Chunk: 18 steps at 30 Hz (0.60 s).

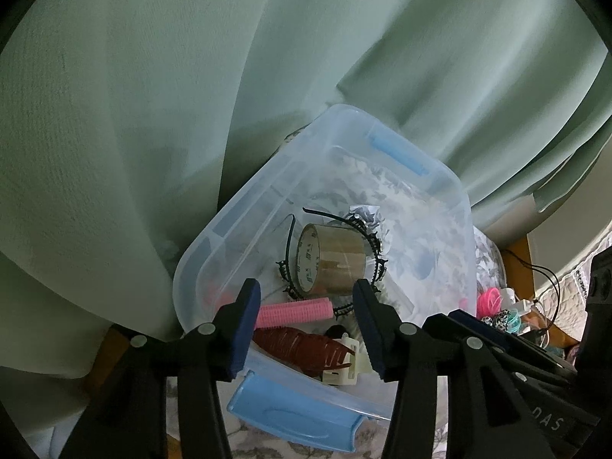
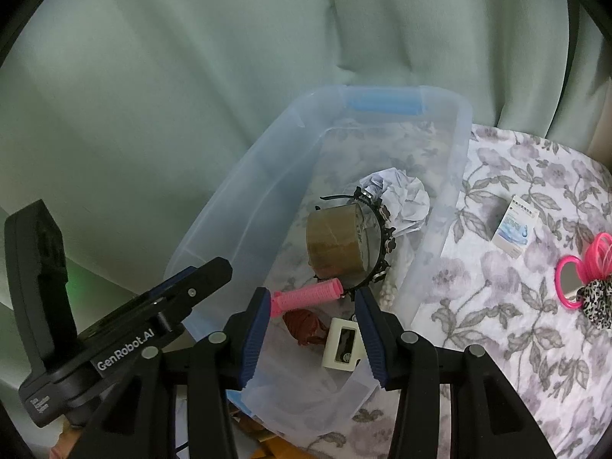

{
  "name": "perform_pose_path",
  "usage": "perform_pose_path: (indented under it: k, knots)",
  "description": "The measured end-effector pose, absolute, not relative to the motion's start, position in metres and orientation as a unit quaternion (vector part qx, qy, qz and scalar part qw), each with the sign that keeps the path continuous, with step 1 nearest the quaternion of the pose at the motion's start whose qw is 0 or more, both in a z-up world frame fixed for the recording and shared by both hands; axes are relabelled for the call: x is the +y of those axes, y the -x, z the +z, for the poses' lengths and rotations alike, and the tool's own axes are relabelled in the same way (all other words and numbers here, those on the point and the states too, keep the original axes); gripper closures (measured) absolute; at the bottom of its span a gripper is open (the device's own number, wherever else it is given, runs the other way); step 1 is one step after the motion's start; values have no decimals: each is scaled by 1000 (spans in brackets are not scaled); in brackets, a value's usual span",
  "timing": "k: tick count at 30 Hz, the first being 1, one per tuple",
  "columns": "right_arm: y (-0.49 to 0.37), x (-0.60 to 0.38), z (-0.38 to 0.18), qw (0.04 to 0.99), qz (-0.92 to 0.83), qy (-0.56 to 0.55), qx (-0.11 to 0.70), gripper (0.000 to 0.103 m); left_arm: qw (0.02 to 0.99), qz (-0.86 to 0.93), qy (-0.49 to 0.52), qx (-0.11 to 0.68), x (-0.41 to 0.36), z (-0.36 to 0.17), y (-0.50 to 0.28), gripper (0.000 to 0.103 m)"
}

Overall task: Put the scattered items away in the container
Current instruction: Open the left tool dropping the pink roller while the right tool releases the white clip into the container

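Both my grippers [image 1: 306, 329] [image 2: 311, 334] hang spread and empty over the bin [image 2: 447, 206]; the box [image 2: 514, 225] looks light, probably stiff, so I'd pinch its long sides.

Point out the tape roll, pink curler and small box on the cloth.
tape roll [image 2: 336, 243], right wrist view, on its brown outer band.
pink curler [image 2: 310, 293], right wrist view, mid-length of the barrel.
small box [image 2: 514, 225], right wrist view, on its printed top face.
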State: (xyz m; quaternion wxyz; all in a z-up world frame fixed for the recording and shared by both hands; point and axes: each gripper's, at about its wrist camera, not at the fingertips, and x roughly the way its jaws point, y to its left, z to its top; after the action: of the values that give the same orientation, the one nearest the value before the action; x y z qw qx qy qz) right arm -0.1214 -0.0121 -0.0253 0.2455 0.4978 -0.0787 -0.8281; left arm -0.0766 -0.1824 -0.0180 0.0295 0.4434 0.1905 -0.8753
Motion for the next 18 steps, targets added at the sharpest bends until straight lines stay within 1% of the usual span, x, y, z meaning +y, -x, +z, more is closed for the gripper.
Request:
perform_pose_path:
  k: [18]
  knots:
    - [109,3,-16,264,-825,-488,-105,53,37,-883,-439,162,-162,-4,73,51]
